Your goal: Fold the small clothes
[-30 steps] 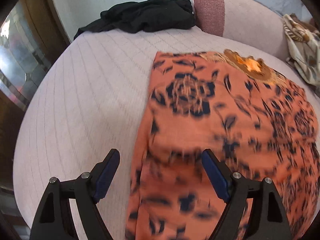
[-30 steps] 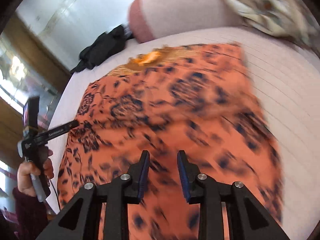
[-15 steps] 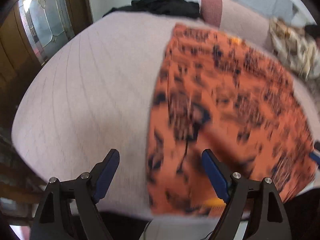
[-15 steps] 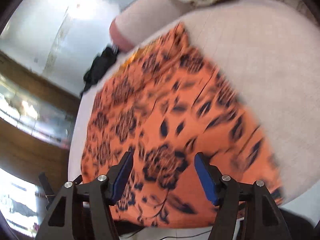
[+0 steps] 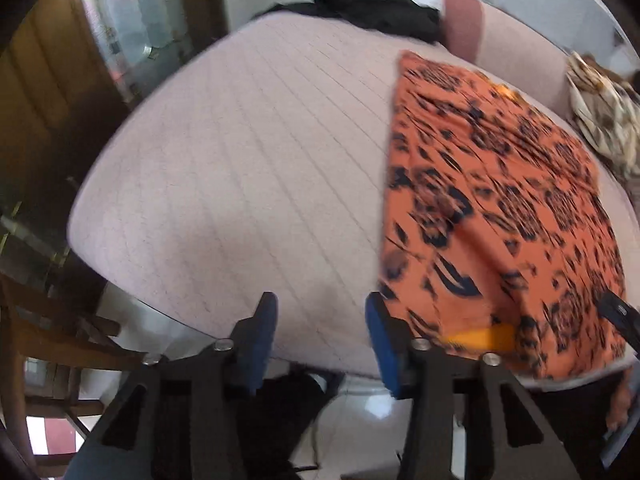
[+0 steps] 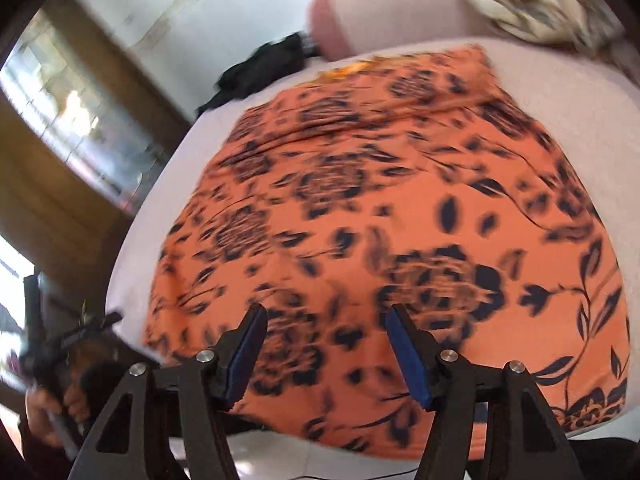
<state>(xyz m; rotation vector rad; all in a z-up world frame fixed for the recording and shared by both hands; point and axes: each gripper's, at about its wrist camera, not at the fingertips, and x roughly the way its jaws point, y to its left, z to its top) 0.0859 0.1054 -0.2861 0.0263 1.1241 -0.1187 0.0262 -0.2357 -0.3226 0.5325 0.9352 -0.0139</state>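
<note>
Two grippers, left [image 5: 320, 336] and right [image 6: 324, 352], both gaping wide, holding nothing, poised off the near edge of the cushion [image 5: 248, 160], likely ready to grab a hem. Orange cloth [image 6: 400, 208] spread flat on cushion. No containers visible.

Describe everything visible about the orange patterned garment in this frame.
The orange garment is thin, soft-looking fabric printed with dark navy flowers and leaves. It lies spread mostly flat on the pale pink quilted surface, with a few low creases; its near edge reaches the surface's front edge. A yellow-orange patch shows at its far end. Neither open gripper grips it.
</note>
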